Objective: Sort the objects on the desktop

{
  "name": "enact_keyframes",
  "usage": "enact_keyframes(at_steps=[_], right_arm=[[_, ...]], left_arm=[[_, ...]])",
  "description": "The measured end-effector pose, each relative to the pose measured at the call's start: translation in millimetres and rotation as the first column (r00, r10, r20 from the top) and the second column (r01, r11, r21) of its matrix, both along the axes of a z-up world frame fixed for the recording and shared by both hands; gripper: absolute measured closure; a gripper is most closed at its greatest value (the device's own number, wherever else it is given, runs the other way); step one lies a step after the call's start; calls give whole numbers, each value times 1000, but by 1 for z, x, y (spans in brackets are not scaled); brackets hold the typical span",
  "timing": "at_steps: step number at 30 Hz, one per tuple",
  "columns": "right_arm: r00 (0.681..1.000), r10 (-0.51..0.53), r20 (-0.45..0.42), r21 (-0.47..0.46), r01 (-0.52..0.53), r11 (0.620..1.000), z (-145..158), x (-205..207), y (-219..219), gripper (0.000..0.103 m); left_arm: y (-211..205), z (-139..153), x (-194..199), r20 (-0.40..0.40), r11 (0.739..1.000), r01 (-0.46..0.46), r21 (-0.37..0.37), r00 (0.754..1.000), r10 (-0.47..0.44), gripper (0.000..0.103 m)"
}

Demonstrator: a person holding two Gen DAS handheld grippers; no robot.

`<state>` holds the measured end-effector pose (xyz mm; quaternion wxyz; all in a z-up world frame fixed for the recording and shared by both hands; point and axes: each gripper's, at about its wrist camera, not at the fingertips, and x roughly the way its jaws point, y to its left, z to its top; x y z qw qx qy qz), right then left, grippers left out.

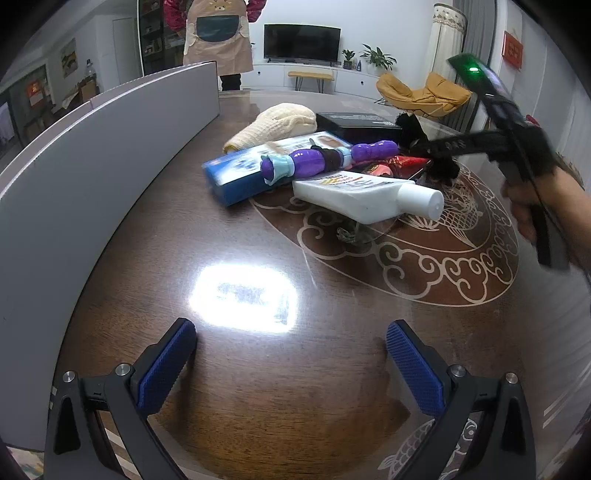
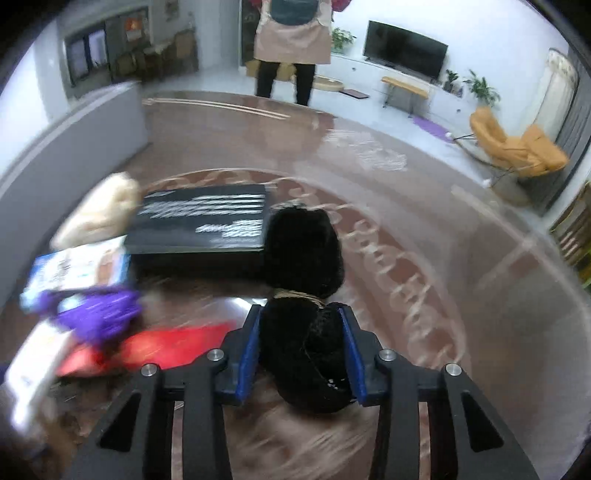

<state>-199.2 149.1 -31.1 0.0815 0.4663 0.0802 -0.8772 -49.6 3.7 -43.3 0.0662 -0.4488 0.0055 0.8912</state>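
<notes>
Grey panel (image 1: 92,177): upright along the table edge, far to the left of the left gripper, curving away ahead of it
Left gripper (image 1: 291,360): blue pads spread wide with nothing between them, over bare dark wood (image 1: 258,398) with a bright glare patch just ahead of the tips
Cream knitted item (image 1: 277,123): well ahead of the left gripper, at the back left of the pile, its end touching the blue box
Blue box (image 1: 232,177): ahead of the left gripper, lying flat, the nearest-left piece of the pile
Purple toy (image 1: 325,158): lies across the top of the blue box, one end reaching toward the black box
White bottle (image 1: 369,197): on its side just right of the blue box, cap pointing right, tilted up off the table
Black box (image 2: 203,221): ahead and left of the right gripper, flat on the table, touching the fluffy item's far end in that view
Red packet (image 2: 166,345): just left of the right gripper's fingers, partly under the purple toy; blurred
Right gripper (image 2: 301,354): jaws drawn in, blue pads pressing both sides of the black fluffy item (image 2: 303,258), which sticks out ahead of the tips with a thin tan cord round its waist
Hand (image 1: 535,199): grips the right gripper's handle, far right of the left gripper
Person in apron (image 2: 291,33): stands beyond the table's far edge, ahead of both grippers
</notes>
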Motion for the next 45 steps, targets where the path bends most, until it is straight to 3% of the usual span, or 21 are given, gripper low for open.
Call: enact_keyframes(at_steps=[3, 7, 12, 15, 17, 19, 21, 26, 30, 34, 40, 43, 45], right_arm=[[995, 97, 13, -17, -96, 995, 2, 42, -27, 62], [990, 137, 31, -64, -135, 989, 3, 85, -36, 63], [999, -47, -12, 26, 47, 999, 9, 134, -7, 63], [996, -77, -55, 72, 80, 994, 6, 152, 4, 60], [995, -80, -51, 54, 83, 995, 1, 155, 8, 36], [994, -95, -52, 46, 97, 994, -7, 159, 10, 21], [992, -115, -51, 35, 117, 993, -13, 159, 13, 19], [980, -196, -40, -27, 195, 980, -22, 158, 22, 2], [975, -221, -18, -51, 220, 974, -24, 157, 28, 0], [975, -221, -18, -52, 220, 974, -24, 157, 23, 0], [975, -221, -18, -52, 220, 974, -24, 157, 23, 0], [975, -221, -18, -52, 219, 974, -24, 157, 25, 0], [975, -221, -18, -52, 219, 974, -24, 157, 23, 0]], left_arm=[[0, 0, 0, 1, 1000, 1, -3, 1000, -1, 0], [1, 0, 1, 2, 1000, 0, -14, 1000, 0, 0], [2, -1, 2, 2, 1000, -1, -16, 1000, 1, 0], [3, -1, 3, 2, 1000, -1, -18, 1000, 1, 0], [3, -1, 3, 1, 1000, -2, -13, 1000, 2, 0], [1, 0, 3, -2, 1000, -4, 1, 1000, 4, 0], [-3, 0, 4, -5, 1000, -26, 15, 1000, 26, 0], [-8, 1, 1, -9, 999, -45, 32, 999, 45, 0], [-19, 2, 4, -9, 992, -124, 36, 992, 124, 0], [-34, 2, 7, -19, 979, -185, 88, 982, 187, 0], [-27, 1, 3, -5, 984, -178, 22, 984, 178, 0], [-35, -2, -2, 14, 969, -243, -47, 970, 244, 0], [-48, -1, -8, 15, 958, -284, -48, 958, 285, 0]])
